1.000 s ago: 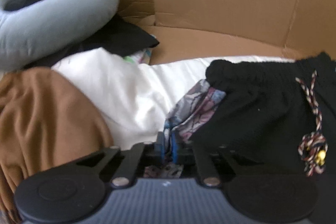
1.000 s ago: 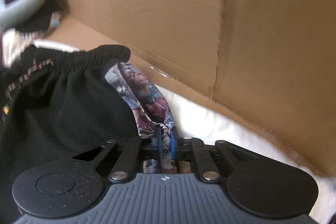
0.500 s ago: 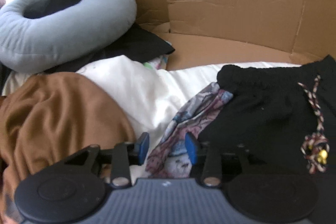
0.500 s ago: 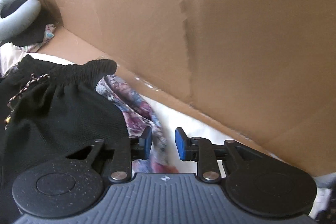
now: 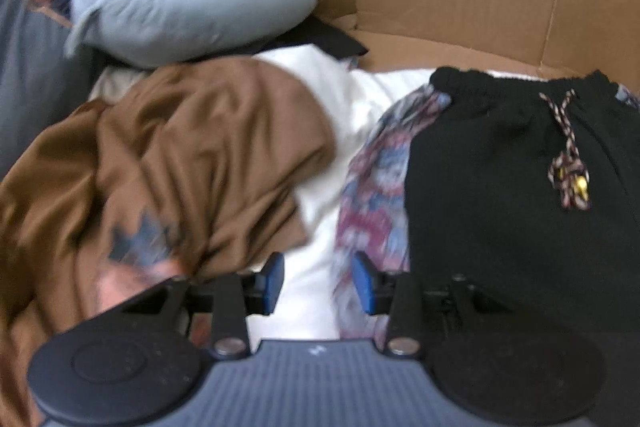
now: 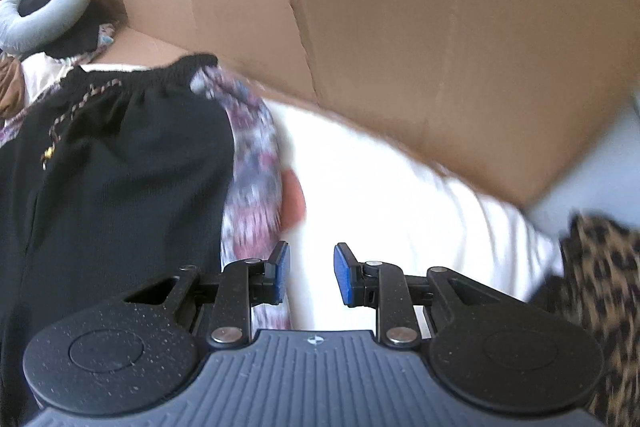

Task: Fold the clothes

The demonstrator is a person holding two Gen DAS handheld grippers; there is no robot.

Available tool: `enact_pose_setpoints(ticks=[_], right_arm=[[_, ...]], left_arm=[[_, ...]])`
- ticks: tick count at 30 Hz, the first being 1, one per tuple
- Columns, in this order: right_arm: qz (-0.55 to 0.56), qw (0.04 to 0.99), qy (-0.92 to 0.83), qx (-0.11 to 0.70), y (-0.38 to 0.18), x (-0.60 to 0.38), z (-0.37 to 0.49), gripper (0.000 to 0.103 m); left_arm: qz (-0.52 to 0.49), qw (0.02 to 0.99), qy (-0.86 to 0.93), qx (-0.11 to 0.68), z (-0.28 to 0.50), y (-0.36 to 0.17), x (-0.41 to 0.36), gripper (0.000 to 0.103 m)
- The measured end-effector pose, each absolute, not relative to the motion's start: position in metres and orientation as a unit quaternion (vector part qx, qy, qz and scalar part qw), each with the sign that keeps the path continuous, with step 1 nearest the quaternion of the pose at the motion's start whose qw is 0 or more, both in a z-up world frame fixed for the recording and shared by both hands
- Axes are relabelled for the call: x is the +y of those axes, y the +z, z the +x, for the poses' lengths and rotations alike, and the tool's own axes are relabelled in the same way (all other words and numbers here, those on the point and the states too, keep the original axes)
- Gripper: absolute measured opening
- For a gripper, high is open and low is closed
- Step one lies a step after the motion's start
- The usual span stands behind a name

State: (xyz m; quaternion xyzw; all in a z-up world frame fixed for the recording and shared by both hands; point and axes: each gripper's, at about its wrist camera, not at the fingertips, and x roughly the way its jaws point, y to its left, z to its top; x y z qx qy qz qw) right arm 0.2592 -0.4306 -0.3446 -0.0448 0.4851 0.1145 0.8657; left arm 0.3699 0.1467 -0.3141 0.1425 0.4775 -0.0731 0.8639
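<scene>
Currently I hold left gripper (image 5: 318, 283) and right gripper (image 6: 311, 274) apart, gripping nothing, flanking the black shorts (image 5: 516, 195) spread flat over patterned cloth (image 5: 372, 195), presumably for folding.

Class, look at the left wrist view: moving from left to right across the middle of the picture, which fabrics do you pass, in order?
Brown garment → white sheet → patterned floral cloth → black drawstring shorts.
</scene>
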Motion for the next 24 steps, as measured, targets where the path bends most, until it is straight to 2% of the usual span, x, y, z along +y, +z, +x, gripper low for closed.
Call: enact_pose_setpoints(ticks=[8, 19, 24], right_arm=[[-0.053, 0.847, 0.084, 0.522, -0.36, -0.45, 0.203, 0.031], [-0.078, 0.825, 0.069, 0.556, -0.377, -0.457, 0.149, 0.031], [-0.086, 0.82, 0.065, 0.562, -0.367, -0.458, 0.135, 0.031]], left_arm=[[0.144, 0.852, -0.06, 0.501, 0.315, -0.301, 0.176, 0.04], [0.091, 0.84, -0.029, 0.534, 0.254, -0.331, 0.23, 0.036], [0.07, 0.84, -0.035, 0.537, 0.235, -0.334, 0.24, 0.036]])
